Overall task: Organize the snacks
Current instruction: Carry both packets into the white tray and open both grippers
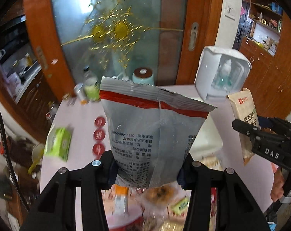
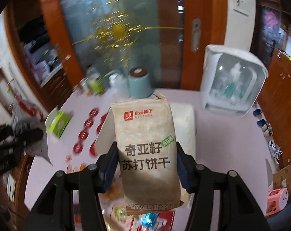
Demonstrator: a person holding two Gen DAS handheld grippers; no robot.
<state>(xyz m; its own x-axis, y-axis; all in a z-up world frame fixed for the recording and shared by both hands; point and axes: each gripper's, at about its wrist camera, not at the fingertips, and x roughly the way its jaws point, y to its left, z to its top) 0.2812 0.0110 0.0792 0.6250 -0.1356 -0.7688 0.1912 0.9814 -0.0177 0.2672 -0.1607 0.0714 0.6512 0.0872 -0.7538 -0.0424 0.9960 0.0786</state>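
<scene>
Left gripper (image 1: pixel 147 173): closed on the lower part of a silver snack bag (image 1: pixel 155 130), pads pressing both sides; bag upright, its back seam and printed text facing the camera, a red band under the crimped top edge.
Right gripper (image 2: pixel 145 171): clamped across the middle of a tan cracker packet (image 2: pixel 145 150); packet upright, front label with dark Chinese lettering and a red logo toward the lens.
Right gripper from the left view (image 1: pixel 261 134): black fingers marked DAS, at the right edge, gripping the same tan packet (image 1: pixel 243 119) edge-on; part of a hand (image 1: pixel 278 184) visible below it.
Left gripper from the right view (image 2: pixel 14 140): blurred black shape at the left edge, silver bag corner (image 2: pixel 39 148) hanging from it.
Position of both snacks: raised clear of the pale pink table (image 2: pixel 213 134), well apart from each other.
Loose snacks (image 1: pixel 161 194): blurred pile of wrappers directly beneath the left gripper, individual items hard to tell.
Green box (image 1: pixel 57 144): on the table, left of the silver bag.
White container (image 2: pixel 184 127): on the table behind the tan packet.
White appliance (image 2: pixel 232 84): at the far right of the table, clear front window.
Teal canister (image 2: pixel 138 82): at the far edge, brown lid.
Background: wooden-framed glass door (image 1: pixel 110 28) with gold ornament.
</scene>
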